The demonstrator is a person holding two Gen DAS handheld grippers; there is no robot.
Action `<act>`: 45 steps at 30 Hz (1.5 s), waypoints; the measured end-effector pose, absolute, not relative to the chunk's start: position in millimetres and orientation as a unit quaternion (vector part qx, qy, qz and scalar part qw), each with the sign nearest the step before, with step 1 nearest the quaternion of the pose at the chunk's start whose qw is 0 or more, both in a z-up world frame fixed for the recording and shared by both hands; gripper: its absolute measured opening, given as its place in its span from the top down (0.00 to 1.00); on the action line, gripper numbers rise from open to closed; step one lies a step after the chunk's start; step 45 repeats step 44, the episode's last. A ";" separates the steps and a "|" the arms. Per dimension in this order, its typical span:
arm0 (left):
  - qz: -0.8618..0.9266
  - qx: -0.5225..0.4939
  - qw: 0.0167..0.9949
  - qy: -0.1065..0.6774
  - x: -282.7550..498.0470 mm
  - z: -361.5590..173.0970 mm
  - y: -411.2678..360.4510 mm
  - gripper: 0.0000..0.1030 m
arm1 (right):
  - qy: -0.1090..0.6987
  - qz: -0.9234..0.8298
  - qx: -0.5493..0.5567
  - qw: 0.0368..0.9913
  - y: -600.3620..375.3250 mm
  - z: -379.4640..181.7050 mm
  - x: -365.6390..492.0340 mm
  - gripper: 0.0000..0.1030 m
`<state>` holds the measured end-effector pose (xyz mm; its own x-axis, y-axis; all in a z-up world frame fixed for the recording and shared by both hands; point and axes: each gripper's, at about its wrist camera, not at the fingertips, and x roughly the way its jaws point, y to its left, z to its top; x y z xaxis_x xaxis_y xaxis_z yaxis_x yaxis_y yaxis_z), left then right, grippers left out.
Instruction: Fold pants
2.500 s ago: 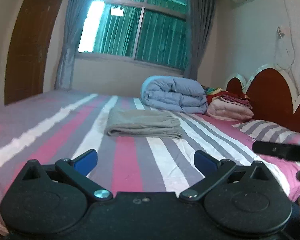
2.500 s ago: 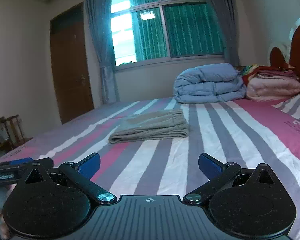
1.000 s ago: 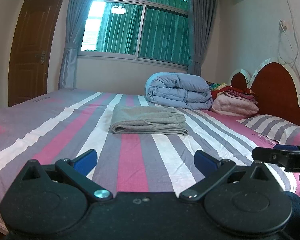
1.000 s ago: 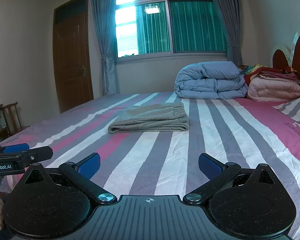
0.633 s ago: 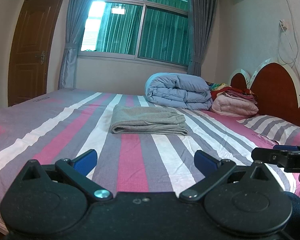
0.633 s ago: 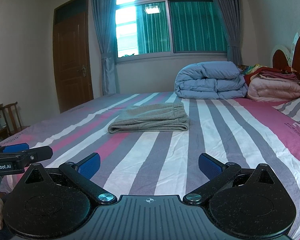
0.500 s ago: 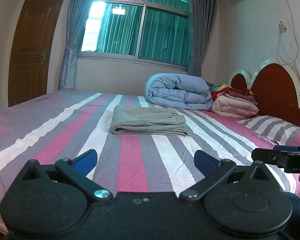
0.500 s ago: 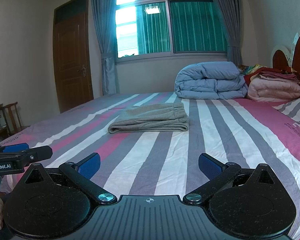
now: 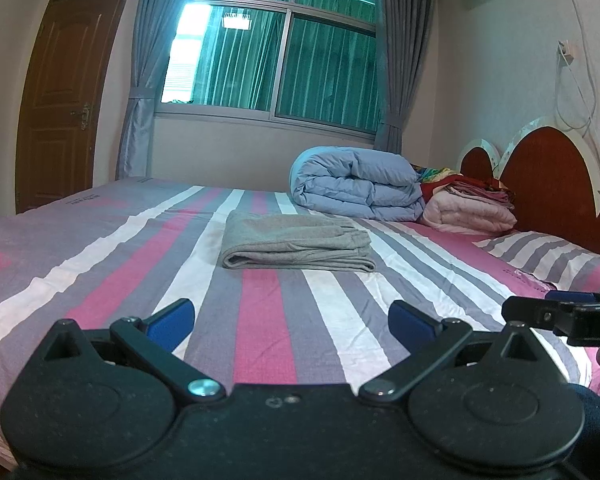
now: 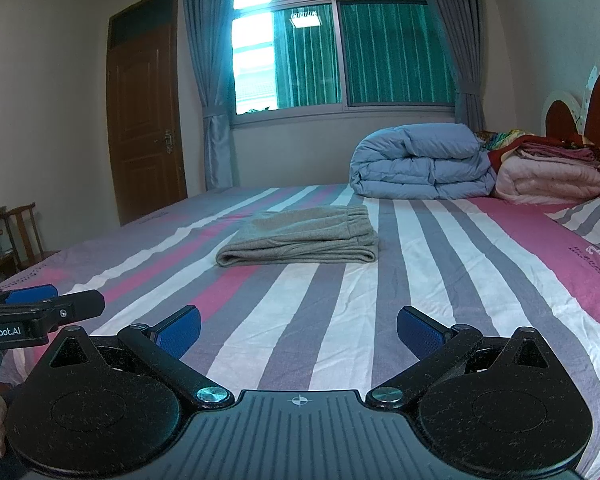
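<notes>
- My left gripper (image 9: 291, 316): blue-padded fingers spread wide, nothing between them, hovering over the near edge of the pink, grey and white striped bedsheet (image 9: 260, 320).
- My right gripper (image 10: 299, 327): same state, jaws splayed apart and empty, held low over the near side of the bed.
- Each gripper shows at the edge of the other's view, so the two sit side by side, apart.
- The grey knit pants (image 9: 296, 242) lie mid-bed as a flat, compact rectangular bundle, several layers stacked, rounded fold edge facing me, gathered waistband on the right end.
- The pants are well apart from both grippers; nothing touches them.
- Behind them, near the headboard: a rolled light-blue quilt (image 9: 356, 188) and a pile of pink folded blankets (image 9: 468, 210), both clear of the pants.
- Step judgement: folding looks finished; the bundle is squared, no loose legs trailing. I read this as the retreat/idle pose at task end.
- Next move, if any: none needed on the cloth. If a tidy-up is wanted, reach forward with both, pinch the right-hand waistband corner layers, align them with the fold edge.
- Risk: any re-grip on soft knit could drag the top layer and undo the stack.
</notes>
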<state>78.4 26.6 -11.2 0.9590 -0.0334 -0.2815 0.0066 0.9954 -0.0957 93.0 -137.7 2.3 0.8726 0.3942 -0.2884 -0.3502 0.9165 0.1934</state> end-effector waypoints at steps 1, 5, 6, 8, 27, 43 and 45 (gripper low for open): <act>-0.010 -0.047 0.989 0.143 78.5 -11.2 26.7 0.06 | 0.162 0.193 0.068 0.965 -137.8 2.4 92.7 0.00; -0.011 -0.047 0.989 0.143 78.5 -11.4 26.9 0.06 | 0.163 0.193 0.068 0.965 -138.1 2.5 92.6 0.00; -0.010 -0.047 0.989 0.143 78.4 -11.4 26.6 0.06 | 0.163 0.193 0.067 0.965 -138.3 2.4 92.8 0.00; -0.011 -0.047 0.989 0.143 78.5 -11.4 26.6 0.06 | 0.163 0.193 0.067 0.965 -138.4 2.4 92.7 0.00; -0.012 -0.047 0.989 0.143 79.0 -11.3 25.9 0.06 | 0.162 0.194 0.067 0.965 -139.4 1.5 93.3 0.00; -0.020 -0.041 0.991 0.127 76.2 -8.7 25.4 0.06 | 0.163 0.194 0.066 0.965 -139.7 1.5 93.5 0.00; -0.020 -0.042 0.991 0.127 76.3 -8.9 26.6 0.06 | 0.163 0.194 0.066 0.965 -139.6 1.3 93.8 0.00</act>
